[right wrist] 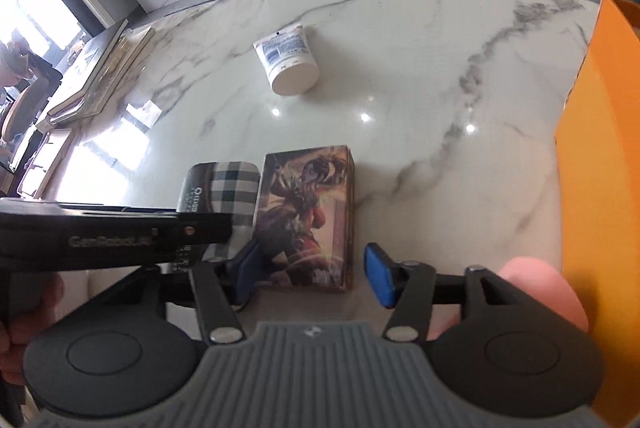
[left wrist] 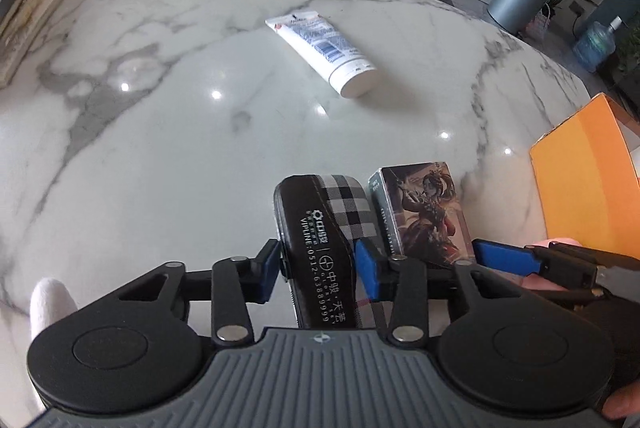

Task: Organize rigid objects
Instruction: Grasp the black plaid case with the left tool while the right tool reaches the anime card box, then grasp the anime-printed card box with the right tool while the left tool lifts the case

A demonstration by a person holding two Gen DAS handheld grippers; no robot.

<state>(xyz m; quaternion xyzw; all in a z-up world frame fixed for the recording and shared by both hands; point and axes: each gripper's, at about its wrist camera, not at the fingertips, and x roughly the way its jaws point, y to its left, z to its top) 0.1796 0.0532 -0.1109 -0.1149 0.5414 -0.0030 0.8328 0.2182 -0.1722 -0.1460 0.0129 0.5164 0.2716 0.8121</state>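
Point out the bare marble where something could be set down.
Free: the marble between the tube and the plaid case, plus the stretch left toward the boards. Crowded: near edge, where case, card box and orange box cluster.

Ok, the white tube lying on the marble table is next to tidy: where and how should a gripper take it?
Probably grip the white tube across its rounder body just behind the cap, coming from above with jaws spanning its width. It lies flat on the marble table, its crimped far end too thin.
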